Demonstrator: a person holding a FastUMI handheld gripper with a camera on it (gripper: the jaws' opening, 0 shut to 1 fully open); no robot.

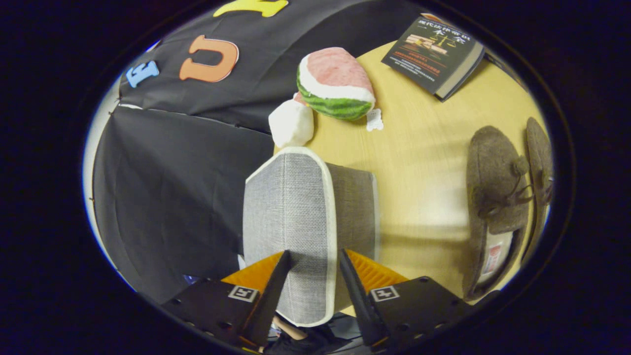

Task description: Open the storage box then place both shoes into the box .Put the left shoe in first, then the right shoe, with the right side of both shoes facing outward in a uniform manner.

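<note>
Gripper view | your jaws sit open around the storage box lid | shoes wait well apart on the table

One grey storage box, two brown shoes, one book, one watermelon slice toy and one white lump sit on the tabletop.

The gripper is rolled sideways, its fingers parted and straddling a panel between them.
</note>
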